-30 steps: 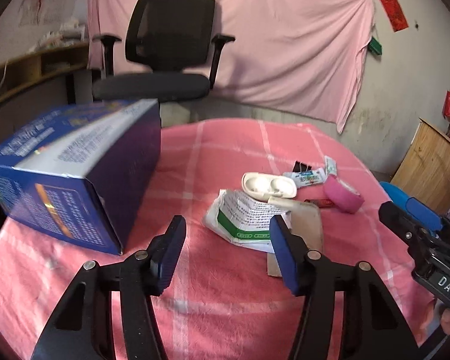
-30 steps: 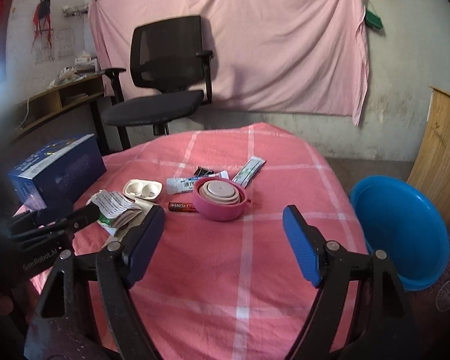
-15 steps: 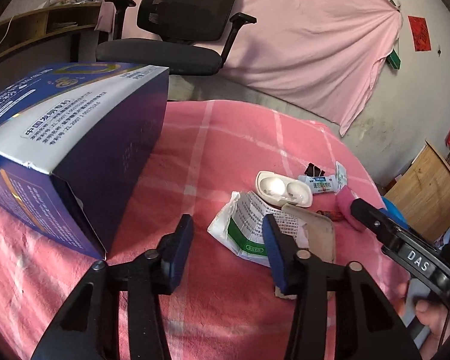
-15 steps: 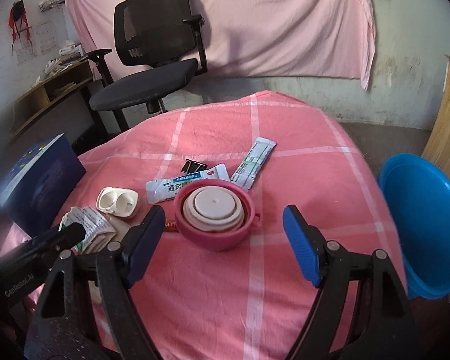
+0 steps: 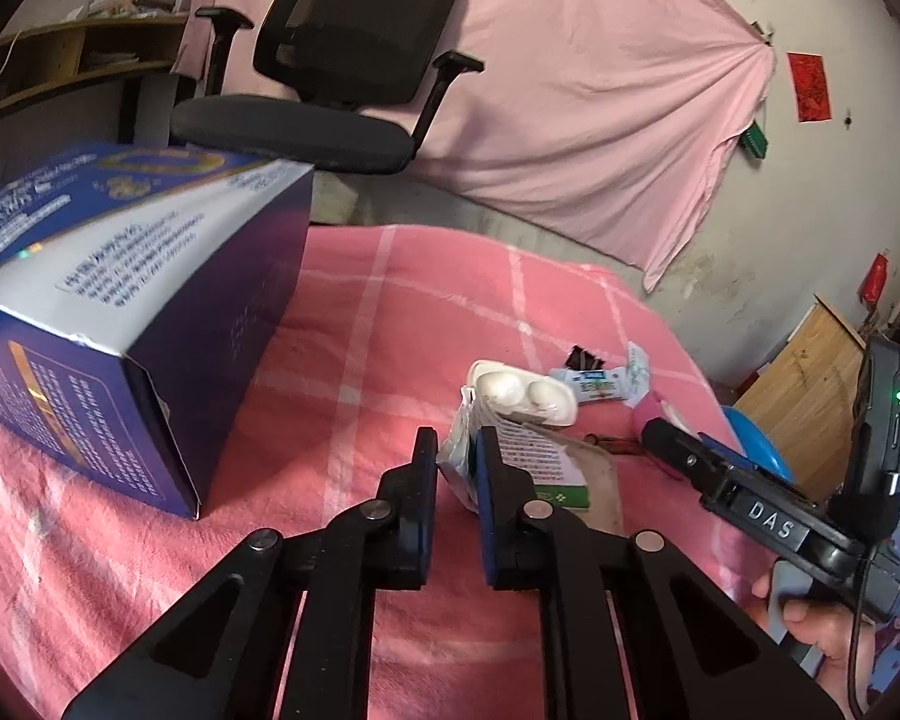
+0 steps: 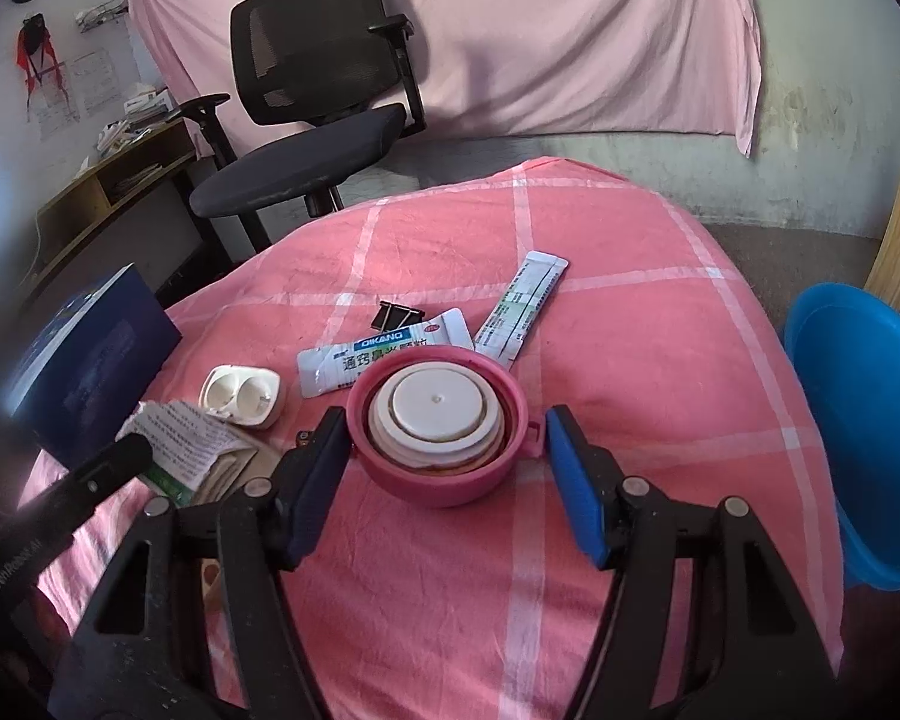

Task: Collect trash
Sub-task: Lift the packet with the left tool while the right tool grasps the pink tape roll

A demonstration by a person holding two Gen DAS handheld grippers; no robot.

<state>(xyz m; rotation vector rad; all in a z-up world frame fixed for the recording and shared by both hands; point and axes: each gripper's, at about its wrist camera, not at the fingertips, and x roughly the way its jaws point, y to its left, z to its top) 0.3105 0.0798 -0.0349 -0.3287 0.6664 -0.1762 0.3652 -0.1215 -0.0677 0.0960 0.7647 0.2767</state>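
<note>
Two grippers work over the pink checked tablecloth (image 6: 630,324). The left gripper (image 5: 457,459), angled down, is closing on one crumpled white printed paper wrapper (image 5: 528,456) near the table's left edge. The right gripper (image 6: 447,450), jaws closing, straddles one pink collapsible silicone cup (image 6: 444,414) at mid-table, pads not yet pressing. Two sachets (image 6: 384,354) lie beyond; one blue basin (image 6: 864,420) sits past the right edge.

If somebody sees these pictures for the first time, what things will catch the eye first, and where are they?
First, the pink bowl in the middle of the pink checked cloth, between the closing right tongs. Next, the big blue box at the left edge, and beside it the left tongs closing on a crumpled paper packet. A blue basin stands off the cloth at the right.
</note>
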